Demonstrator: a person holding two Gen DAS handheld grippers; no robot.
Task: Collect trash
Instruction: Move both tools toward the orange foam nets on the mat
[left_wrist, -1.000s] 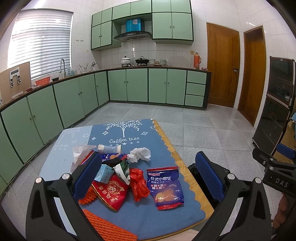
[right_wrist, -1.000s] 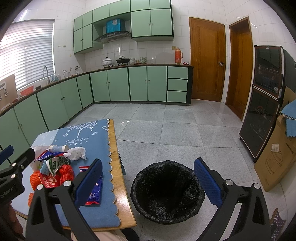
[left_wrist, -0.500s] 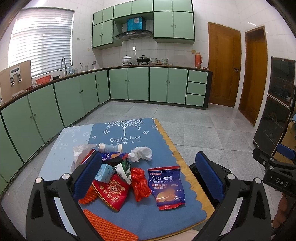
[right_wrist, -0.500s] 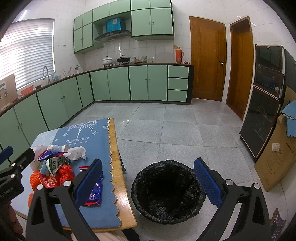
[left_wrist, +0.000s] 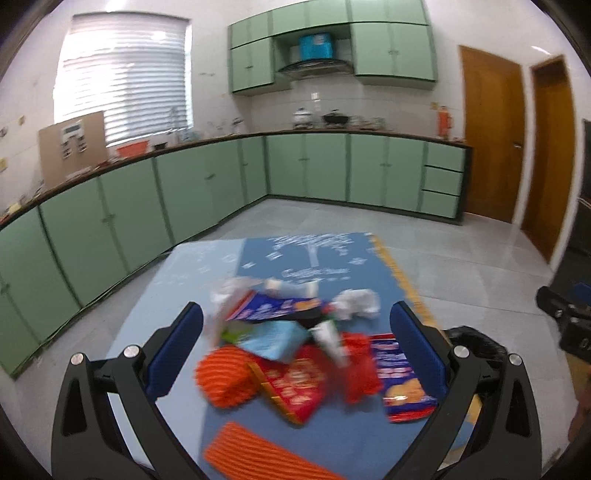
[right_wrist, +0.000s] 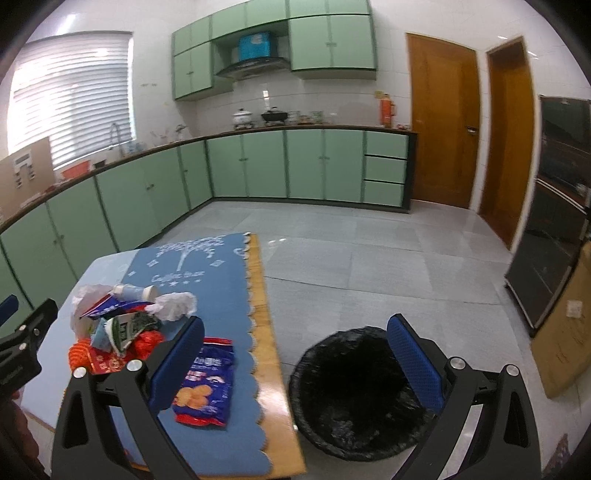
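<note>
Blue tablecloth (right_wrist: 218, 291) reads "Coffee tree"; snack packet (right_wrist: 207, 380) lettering unreadable; both grippers' fingers released.

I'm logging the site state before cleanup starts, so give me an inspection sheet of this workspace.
Surface: blue tablecloth on a wooden table.
Job's things: wrapper pile; biscuit packet apart on its bin side; black-lined bin on the floor beside the table.
Clutter: crumpled tissue, orange foam net.
Grippers: left claw open above the pile; right claw open between table edge and bin; both empty.
Cables: nothing seen.
Surroundings: green cabinets, wooden doors.
</note>
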